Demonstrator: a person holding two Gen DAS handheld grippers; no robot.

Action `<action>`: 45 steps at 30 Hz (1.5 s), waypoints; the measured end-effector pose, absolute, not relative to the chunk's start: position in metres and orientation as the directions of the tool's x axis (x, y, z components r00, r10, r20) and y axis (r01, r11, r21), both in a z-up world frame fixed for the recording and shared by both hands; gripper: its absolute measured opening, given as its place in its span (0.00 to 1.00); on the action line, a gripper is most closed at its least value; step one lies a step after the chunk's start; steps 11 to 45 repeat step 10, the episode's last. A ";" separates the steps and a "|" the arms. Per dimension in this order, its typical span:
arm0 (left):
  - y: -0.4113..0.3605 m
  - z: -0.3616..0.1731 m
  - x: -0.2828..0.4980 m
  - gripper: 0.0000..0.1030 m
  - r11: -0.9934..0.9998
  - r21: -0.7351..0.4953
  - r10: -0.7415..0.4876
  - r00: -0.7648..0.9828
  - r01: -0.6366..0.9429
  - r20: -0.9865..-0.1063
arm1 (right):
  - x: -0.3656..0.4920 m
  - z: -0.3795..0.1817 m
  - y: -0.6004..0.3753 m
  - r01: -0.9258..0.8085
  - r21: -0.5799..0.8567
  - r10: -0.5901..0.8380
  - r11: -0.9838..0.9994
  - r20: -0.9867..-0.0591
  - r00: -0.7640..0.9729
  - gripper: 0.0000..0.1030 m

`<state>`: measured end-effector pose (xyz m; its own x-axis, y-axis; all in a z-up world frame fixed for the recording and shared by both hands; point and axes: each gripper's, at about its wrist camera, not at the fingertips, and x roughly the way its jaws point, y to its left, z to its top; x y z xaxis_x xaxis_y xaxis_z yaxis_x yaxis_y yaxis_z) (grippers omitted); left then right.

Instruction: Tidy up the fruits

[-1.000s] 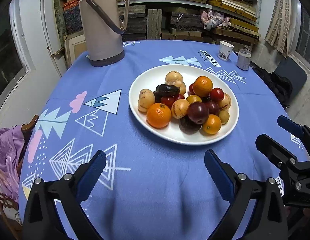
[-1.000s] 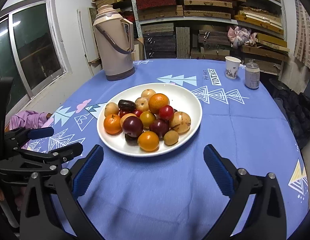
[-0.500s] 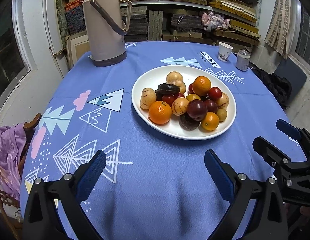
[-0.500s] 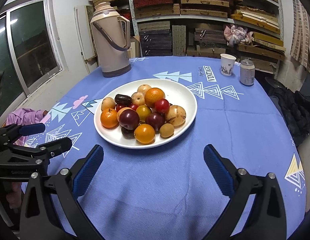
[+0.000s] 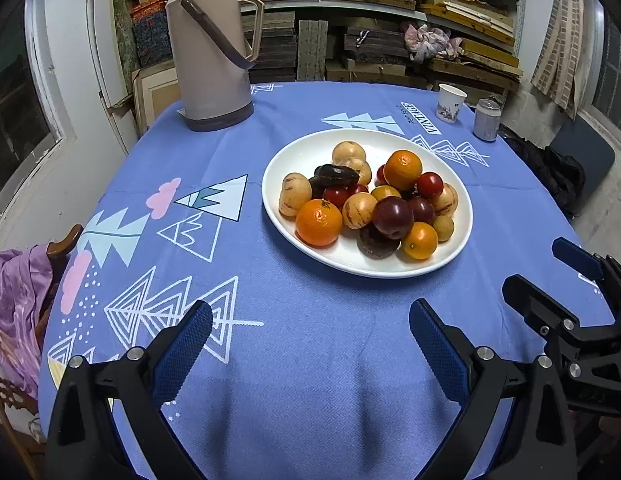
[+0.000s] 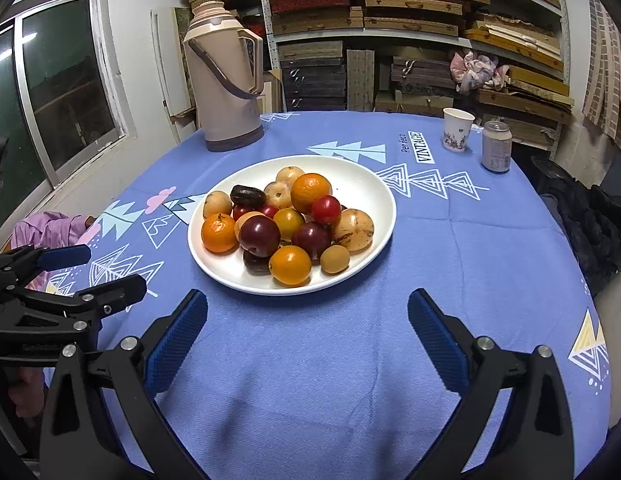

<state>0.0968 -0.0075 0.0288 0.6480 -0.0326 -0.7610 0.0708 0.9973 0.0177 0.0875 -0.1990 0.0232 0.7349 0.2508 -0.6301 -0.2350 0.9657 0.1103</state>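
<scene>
A white plate [image 5: 294,148] [image 6: 366,184] in the middle of the blue tablecloth holds a heap of fruit: oranges [image 5: 318,222] [image 6: 310,193], dark red plums [image 5: 392,217] [image 6: 259,236], small red fruits [image 6: 325,210], tan speckled fruits [image 5: 295,194] [image 6: 352,229] and a dark brown one [image 5: 336,175]. My left gripper [image 5: 310,334] hovers open over the cloth, short of the plate's near rim. My right gripper [image 6: 307,322] is open too, nothing between its blue pads. Each gripper shows at the edge of the other's view: the right gripper [image 5: 550,276], the left gripper [image 6: 94,270].
A tall beige thermos [image 5: 210,48] [image 6: 226,76] stands at the table's far left. A paper cup [image 6: 456,130] and a drink can [image 6: 496,146] sit far right. Purple cloth drapes a chair [image 5: 18,292] at the left. Shelves of boxes fill the back wall.
Both grippers have drawn back from the plate and risen a little, so the plate sits farther off in both views. Both have stayed open; the fruit has not moved.
</scene>
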 end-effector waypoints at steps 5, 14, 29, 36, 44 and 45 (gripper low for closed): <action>-0.009 0.029 0.098 0.96 0.997 0.029 -0.021 0.644 0.067 -0.764 | 0.087 0.023 -0.199 -0.233 0.109 0.248 0.966 -0.631 0.735 0.95; -0.007 0.029 0.099 0.96 0.998 0.023 -0.016 0.642 0.051 -0.766 | 0.088 0.023 -0.199 -0.232 0.106 0.246 0.967 -0.631 0.735 0.95; -0.007 0.029 0.099 0.96 0.998 0.023 -0.016 0.642 0.051 -0.766 | 0.088 0.023 -0.199 -0.232 0.106 0.246 0.967 -0.631 0.735 0.95; -0.007 0.029 0.099 0.96 0.998 0.023 -0.016 0.642 0.051 -0.766 | 0.088 0.023 -0.199 -0.232 0.106 0.246 0.967 -0.631 0.735 0.95; -0.007 0.029 0.099 0.96 0.998 0.023 -0.016 0.642 0.051 -0.766 | 0.088 0.023 -0.199 -0.232 0.106 0.246 0.967 -0.631 0.735 0.95; -0.007 0.029 0.099 0.96 0.998 0.023 -0.016 0.642 0.051 -0.766 | 0.088 0.023 -0.199 -0.232 0.106 0.246 0.967 -0.631 0.735 0.95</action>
